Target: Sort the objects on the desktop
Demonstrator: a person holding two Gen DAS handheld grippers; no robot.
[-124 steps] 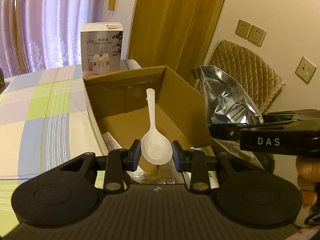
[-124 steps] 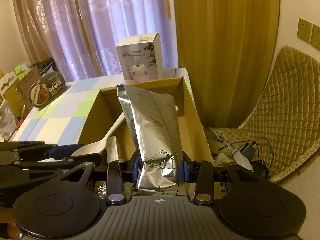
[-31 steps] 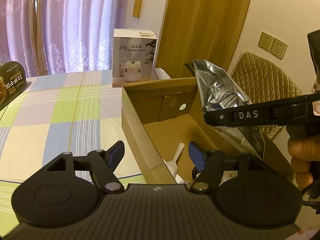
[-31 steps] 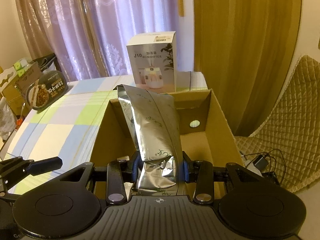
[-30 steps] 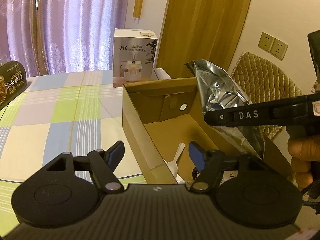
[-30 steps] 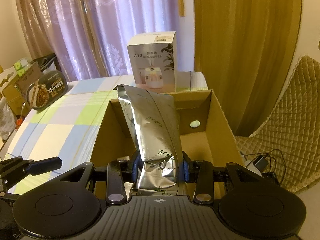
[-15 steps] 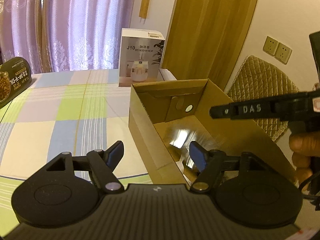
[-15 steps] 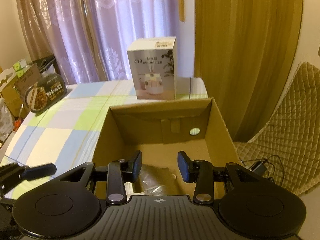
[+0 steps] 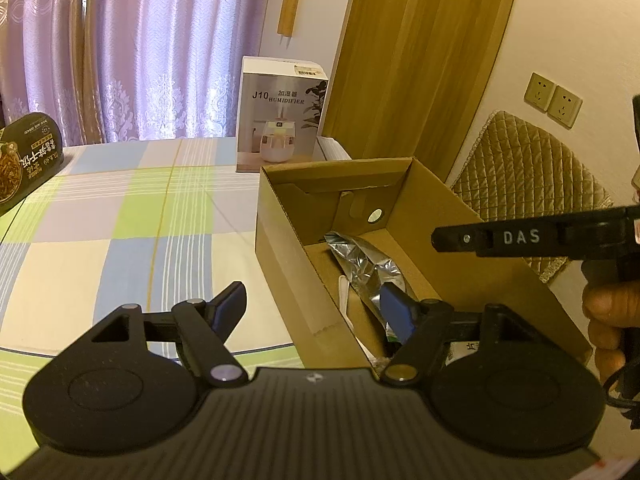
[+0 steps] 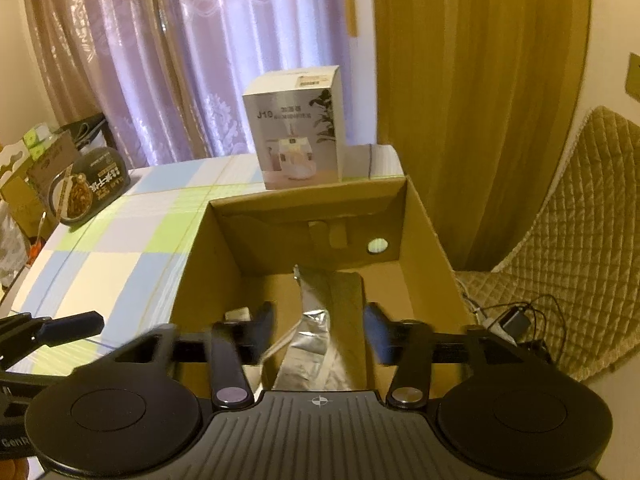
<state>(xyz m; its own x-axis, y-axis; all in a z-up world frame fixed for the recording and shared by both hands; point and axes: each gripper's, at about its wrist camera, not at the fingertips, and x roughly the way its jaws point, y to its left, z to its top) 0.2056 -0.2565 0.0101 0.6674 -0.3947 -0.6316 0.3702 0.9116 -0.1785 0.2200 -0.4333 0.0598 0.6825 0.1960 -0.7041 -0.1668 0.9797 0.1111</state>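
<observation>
Inside the cardboard box [image 10: 420, 216], foil pouch [image 10: 320, 312] now lies dropped; right gripper [image 10: 320, 330] jaws wide, empty. Left gripper [image 9: 312, 306] likewise wide. Pouch sorted; both free.

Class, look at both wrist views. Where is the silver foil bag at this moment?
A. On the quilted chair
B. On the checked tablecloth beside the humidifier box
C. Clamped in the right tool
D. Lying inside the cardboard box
D. The foil bag lies on the floor of the open cardboard box, and the right tool above it is open with nothing between its fingers; the left wrist view shows the bag in the box too.
</observation>
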